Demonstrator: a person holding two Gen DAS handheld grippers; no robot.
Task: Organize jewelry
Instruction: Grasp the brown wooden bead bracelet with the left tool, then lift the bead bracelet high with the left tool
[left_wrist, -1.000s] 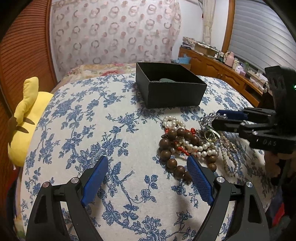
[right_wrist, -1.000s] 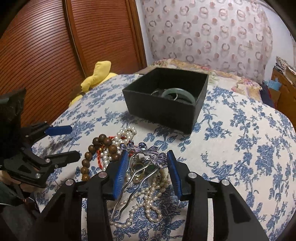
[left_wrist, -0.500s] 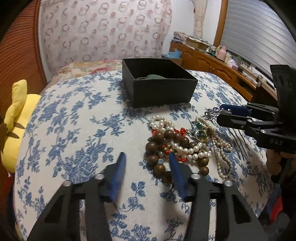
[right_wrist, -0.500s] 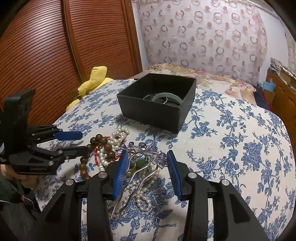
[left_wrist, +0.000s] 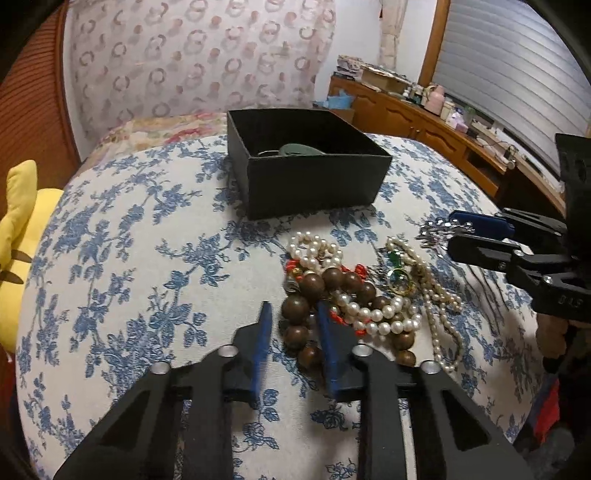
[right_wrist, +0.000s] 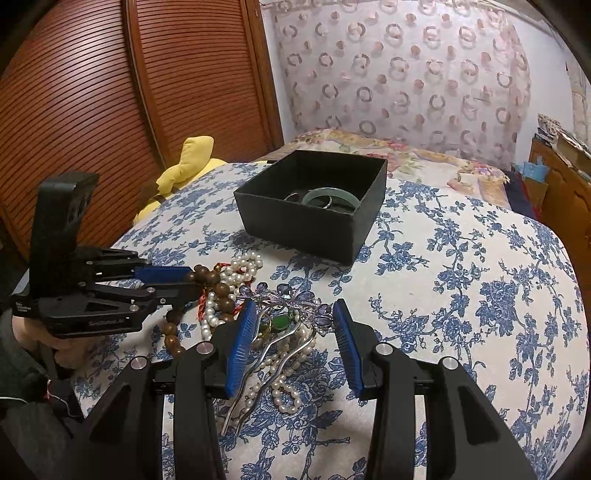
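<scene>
A pile of jewelry lies on the blue-flowered cloth: a brown wooden bead bracelet (left_wrist: 295, 308) (right_wrist: 216, 291), white pearl strands (left_wrist: 373, 314) (right_wrist: 245, 264), a red cord, a green-stone ring (left_wrist: 399, 284) and a silver hairpin with purple flowers (right_wrist: 291, 299). My left gripper (left_wrist: 293, 314) has narrowed around the brown beads, with a gap still showing. My right gripper (right_wrist: 293, 317) is open, straddling the hairpin. The black box (left_wrist: 306, 162) (right_wrist: 314, 206) behind the pile holds a green bangle (right_wrist: 330, 195).
A yellow plush toy (left_wrist: 22, 206) (right_wrist: 184, 162) lies at the left edge of the bed. A brown slatted door (right_wrist: 110, 92) stands to the left. A wooden dresser (left_wrist: 424, 118) with clutter runs along the right wall.
My left gripper has moved forward onto the brown bead bracelet and its jaws have closed in a lot. My right gripper has stayed over the hairpin, open.
</scene>
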